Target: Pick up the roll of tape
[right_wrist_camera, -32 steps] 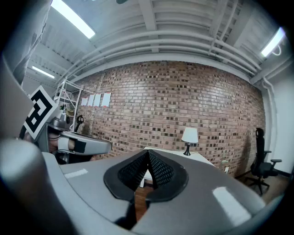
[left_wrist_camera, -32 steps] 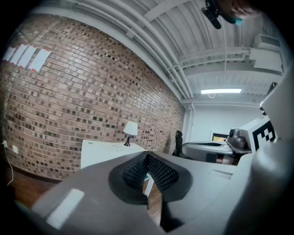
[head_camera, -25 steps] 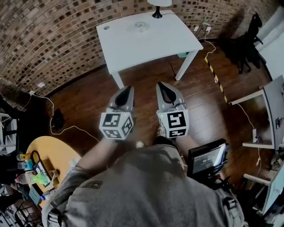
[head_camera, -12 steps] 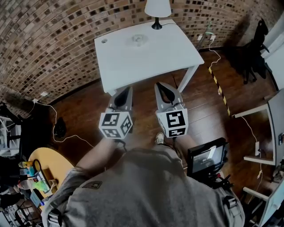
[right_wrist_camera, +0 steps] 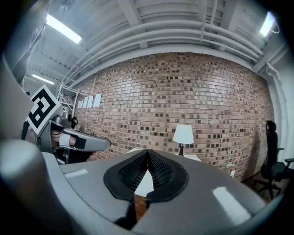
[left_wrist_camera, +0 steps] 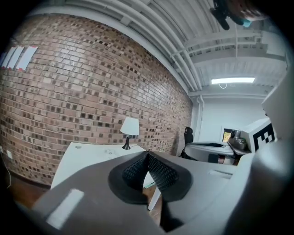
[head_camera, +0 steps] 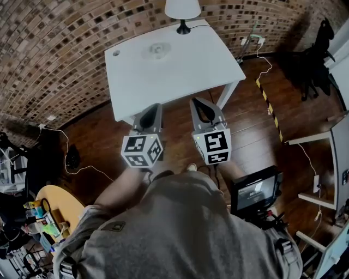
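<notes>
A pale, see-through roll of tape (head_camera: pixel 157 50) lies flat at the back of a white table (head_camera: pixel 180 68), near a lamp (head_camera: pixel 182 11). My left gripper (head_camera: pixel 151 111) and right gripper (head_camera: pixel 202 106) are held side by side over the wooden floor. Their tips are at the table's near edge, well short of the roll. Both are shut with nothing between the jaws. In the left gripper view the left gripper (left_wrist_camera: pixel 148 156) points at the table (left_wrist_camera: pixel 87 158). In the right gripper view the right gripper (right_wrist_camera: pixel 148 153) points toward the lamp (right_wrist_camera: pixel 183 135).
A brick wall (head_camera: pixel 65 43) runs behind the table. Cables (head_camera: pixel 82 161) trail over the floor at left, beside a round yellow table (head_camera: pixel 57 201) with clutter. A black office chair (head_camera: pixel 316 54) stands at right, and a small screen (head_camera: pixel 253 193) hangs at my right hip.
The person has walked forward. The table has come closer and both shut grippers have reached its near edge, still side by side.
</notes>
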The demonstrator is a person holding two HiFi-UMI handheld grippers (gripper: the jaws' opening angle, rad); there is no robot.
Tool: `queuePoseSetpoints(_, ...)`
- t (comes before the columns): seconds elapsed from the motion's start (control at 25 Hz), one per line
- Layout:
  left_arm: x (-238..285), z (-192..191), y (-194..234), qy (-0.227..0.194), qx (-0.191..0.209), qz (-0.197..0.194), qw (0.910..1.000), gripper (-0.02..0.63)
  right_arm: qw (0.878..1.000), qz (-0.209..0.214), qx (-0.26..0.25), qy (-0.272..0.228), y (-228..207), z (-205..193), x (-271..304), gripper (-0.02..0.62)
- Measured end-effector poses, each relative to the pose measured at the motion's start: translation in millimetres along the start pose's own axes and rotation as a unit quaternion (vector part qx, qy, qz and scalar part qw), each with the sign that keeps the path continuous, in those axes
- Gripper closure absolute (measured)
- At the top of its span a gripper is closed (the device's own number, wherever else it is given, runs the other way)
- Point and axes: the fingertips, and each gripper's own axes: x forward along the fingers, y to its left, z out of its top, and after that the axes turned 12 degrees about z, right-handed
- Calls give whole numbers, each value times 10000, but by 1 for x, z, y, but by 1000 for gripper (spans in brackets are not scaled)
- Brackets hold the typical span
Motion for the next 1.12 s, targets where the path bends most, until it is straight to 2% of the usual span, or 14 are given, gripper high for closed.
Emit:
queuePoseSetpoints(0.32,31,-5,-6,151,40,58,9999,604,9998,86,142,52,-26,-9,14,581)
queuePoseSetpoints(0.64,80,-4,12,168,-110,-24,9998,604,9995,175,44,262,-45,-17,59,581)
queuePoseSetpoints(1.12,175,24,72,112,-346,-160,9992,604,9980,132,-199,594,-87,-10,162,581)
